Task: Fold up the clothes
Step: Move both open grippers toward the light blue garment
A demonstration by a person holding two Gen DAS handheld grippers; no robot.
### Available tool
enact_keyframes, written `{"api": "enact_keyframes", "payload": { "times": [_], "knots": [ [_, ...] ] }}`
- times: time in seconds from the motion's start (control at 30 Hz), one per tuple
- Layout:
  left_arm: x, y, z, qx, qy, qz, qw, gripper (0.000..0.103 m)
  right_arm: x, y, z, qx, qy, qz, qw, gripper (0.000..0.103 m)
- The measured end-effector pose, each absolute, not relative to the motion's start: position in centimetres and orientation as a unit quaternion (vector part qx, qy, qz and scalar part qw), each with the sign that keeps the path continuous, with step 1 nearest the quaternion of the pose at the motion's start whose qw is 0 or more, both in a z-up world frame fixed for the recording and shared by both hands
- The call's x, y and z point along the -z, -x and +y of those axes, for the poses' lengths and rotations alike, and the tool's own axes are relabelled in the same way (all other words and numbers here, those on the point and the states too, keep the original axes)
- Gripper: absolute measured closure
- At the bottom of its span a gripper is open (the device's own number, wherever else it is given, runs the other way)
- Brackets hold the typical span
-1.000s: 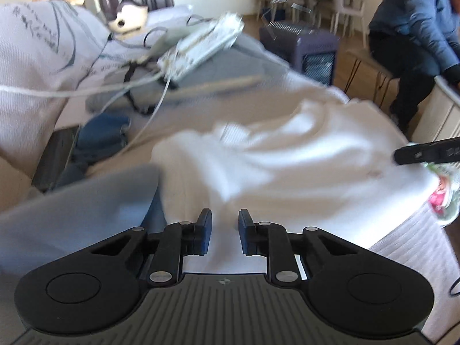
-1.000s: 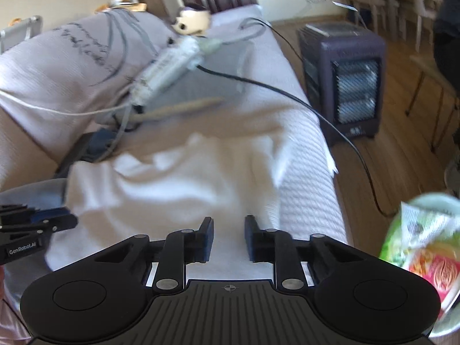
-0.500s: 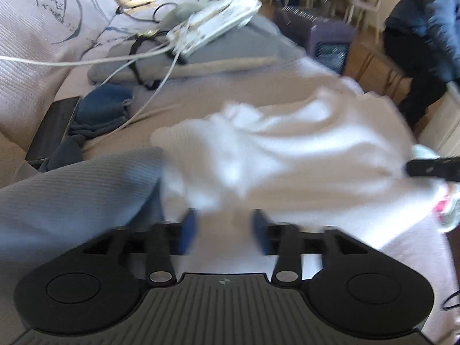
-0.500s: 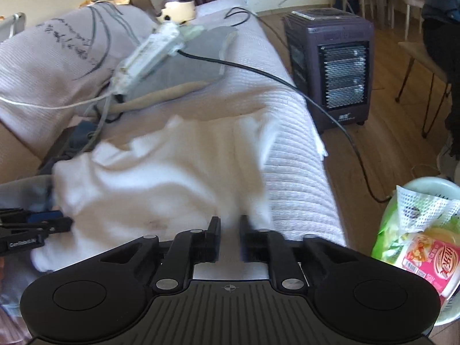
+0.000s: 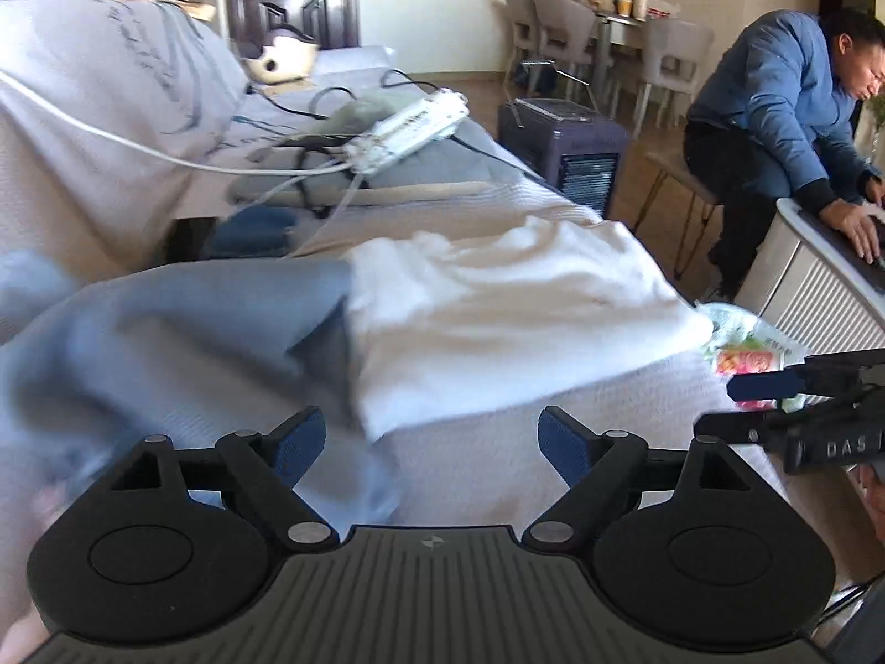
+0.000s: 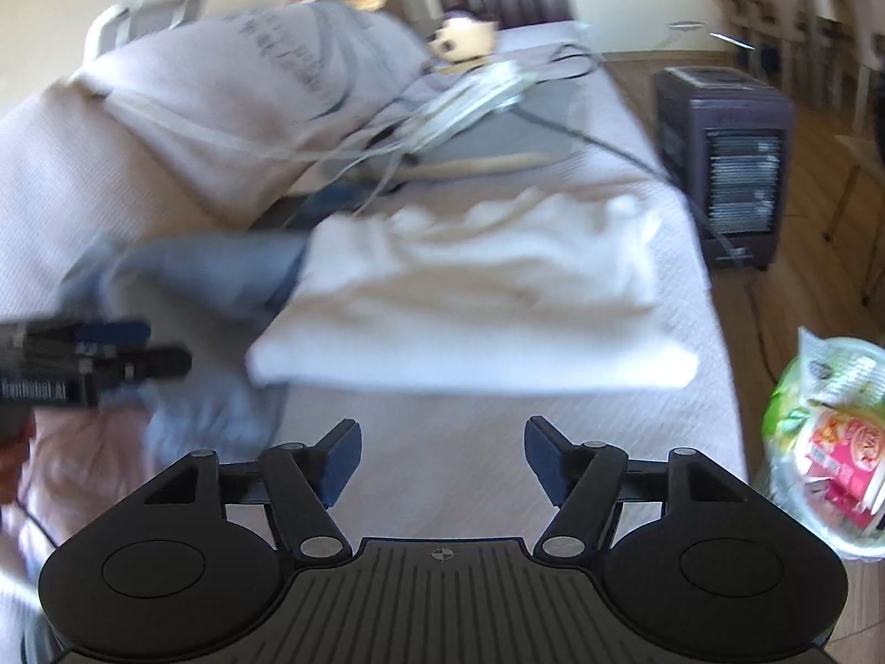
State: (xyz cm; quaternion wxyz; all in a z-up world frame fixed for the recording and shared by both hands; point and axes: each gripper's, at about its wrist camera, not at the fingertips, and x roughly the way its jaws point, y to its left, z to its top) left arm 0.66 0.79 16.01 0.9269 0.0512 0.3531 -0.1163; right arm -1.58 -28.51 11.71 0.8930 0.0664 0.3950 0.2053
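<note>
Currently, your left gripper [image 5: 430,437] stood with its jaws spread wide apart at the lower centre of the left wrist frame, holding nothing. Your right gripper [image 6: 442,456] was likewise spread apart and empty at the lower centre of the right wrist frame. Both hovered over the near part of the sofa cover [image 6: 442,415], just short of the garment.

The white garment [image 5: 498,304] lay folded at mid-frame on the sofa seat, its near edge just beyond your fingertips. A grey-blue garment [image 5: 182,332] lay touching it at left of frame, partly tucked beneath its left edge.

Behind them, a white power strip [image 5: 409,124] with trailing cables rested on a grey cushion [image 5: 442,163] at upper centre. A dark heater [image 6: 724,166] stood on the floor at upper right. A snack-filled bowl [image 6: 829,442] sat at the right edge.
</note>
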Motion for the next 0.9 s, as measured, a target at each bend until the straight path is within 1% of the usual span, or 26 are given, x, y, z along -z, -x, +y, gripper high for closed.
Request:
{"api": "enact_keyframes", "payload": {
  "times": [0.1,0.17,0.23,0.53,0.67,0.8,0.9],
  "knots": [
    [-17.0,1.6,2.6,0.098,-0.043,0.335,0.936,0.016,-11.9,3.6,-27.2,-0.227,-0.049,0.395,0.889,0.032],
    [-17.7,3.1,3.8,0.087,-0.037,0.322,0.942,0.016,-12.1,4.6,-26.6,-0.239,-0.046,0.395,0.886,0.028],
    [-18.3,4.4,4.9,0.075,-0.032,0.31,0.947,0.015,-12.2,5.5,-25.9,-0.244,-0.036,0.391,0.887,0.027],
    [-16.3,2.6,8.3,-0.003,-0.01,0.327,0.945,0.015,-11.3,8.4,-24.7,-0.254,-0.044,0.392,0.883,0.027],
    [-15.3,2.8,8.7,-0.002,-0.008,0.332,0.943,0.015,-10.2,8.2,-25.6,-0.24,-0.08,0.407,0.878,0.026],
    [-14.8,2.8,8.7,0.001,-0.017,0.327,0.945,0.015,-8.8,7.1,-26.8,-0.23,-0.149,0.425,0.863,0.026],
    [-14.8,2.8,8.9,-0.003,-0.014,0.318,0.948,0.015,-8.5,6.8,-27.1,-0.228,-0.153,0.425,0.863,0.026]
  ]
}}
